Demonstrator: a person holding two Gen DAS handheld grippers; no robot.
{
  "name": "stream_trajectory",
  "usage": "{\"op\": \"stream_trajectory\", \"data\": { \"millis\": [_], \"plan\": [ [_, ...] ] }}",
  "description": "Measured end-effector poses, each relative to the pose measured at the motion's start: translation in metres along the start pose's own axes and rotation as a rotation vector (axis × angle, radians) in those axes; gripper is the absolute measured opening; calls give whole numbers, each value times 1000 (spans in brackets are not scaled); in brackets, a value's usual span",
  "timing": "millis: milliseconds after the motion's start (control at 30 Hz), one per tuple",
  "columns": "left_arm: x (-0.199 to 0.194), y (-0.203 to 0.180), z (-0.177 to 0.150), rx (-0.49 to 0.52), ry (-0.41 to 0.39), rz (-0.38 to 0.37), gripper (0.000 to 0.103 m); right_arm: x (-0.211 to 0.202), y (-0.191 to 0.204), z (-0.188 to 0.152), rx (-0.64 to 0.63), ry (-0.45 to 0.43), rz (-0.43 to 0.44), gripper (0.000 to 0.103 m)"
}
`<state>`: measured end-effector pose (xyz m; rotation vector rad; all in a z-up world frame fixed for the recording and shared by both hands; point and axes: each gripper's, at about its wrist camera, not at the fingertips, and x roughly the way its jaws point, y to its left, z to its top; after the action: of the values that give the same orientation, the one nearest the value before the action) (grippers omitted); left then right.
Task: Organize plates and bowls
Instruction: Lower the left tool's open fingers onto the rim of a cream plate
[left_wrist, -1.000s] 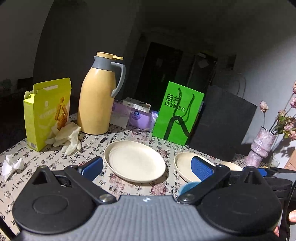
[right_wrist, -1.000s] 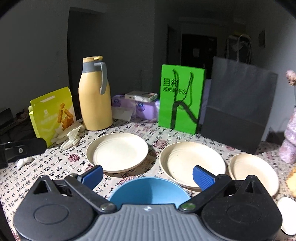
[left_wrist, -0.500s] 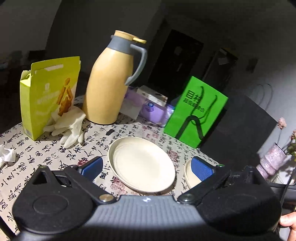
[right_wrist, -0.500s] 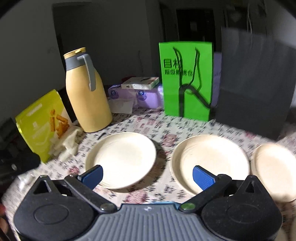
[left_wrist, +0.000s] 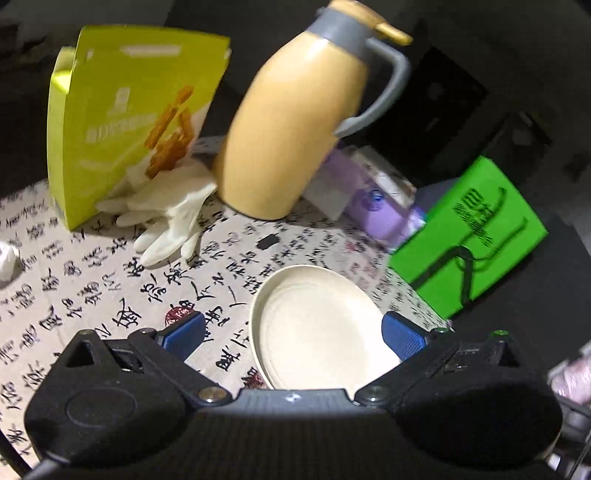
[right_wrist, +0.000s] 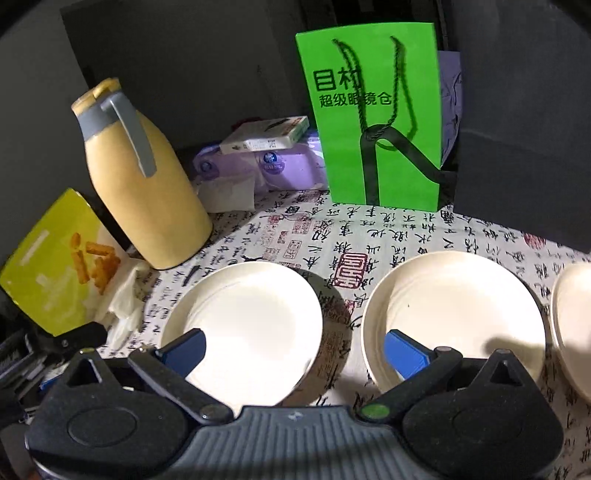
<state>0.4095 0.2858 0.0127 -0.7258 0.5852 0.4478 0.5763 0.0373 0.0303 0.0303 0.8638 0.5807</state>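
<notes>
Calligraphy-printed cloth covers the worktop (right_wrist: 369, 221). Both the left hand-held gripper (left_wrist: 291, 330) and the right hand-held gripper (right_wrist: 293, 349) are wide and empty. Cream plates (right_wrist: 255, 317) (right_wrist: 458, 306) lie side by side at lower centre, apart; farther back, a yellow thermos (right_wrist: 144, 192) stands at upper left.

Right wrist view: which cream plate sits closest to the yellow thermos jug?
The leftmost plate, just in front of the jug. The middle plate lies below the green bag; the third plate is cut off at the right edge.
</notes>
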Motion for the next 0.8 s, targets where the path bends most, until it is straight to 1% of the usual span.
{"op": "stream_trajectory", "data": {
  "millis": [67,200,267,333,500,600,733,800],
  "plan": [
    [12,4,0,-20,2,16,103,12,4,4,-19,20,-18,103],
    [36,18,-7,-49,-11,10,103,35,10,6,-56,47,-49,101],
    [47,24,-10,-47,-13,13,103,46,13,7,-71,62,-63,97],
    [55,27,-14,-25,-20,13,103,58,15,8,-81,80,-82,93],
    [59,28,-16,18,-24,35,103,73,15,13,-70,85,-112,91],
    [58,29,-16,13,-37,44,103,75,13,11,-53,88,-126,91],
    [64,30,-18,9,-6,38,103,80,16,11,-65,88,-139,90],
    [65,32,-18,0,-4,33,103,85,19,11,-71,91,-150,87]
  ]
}}
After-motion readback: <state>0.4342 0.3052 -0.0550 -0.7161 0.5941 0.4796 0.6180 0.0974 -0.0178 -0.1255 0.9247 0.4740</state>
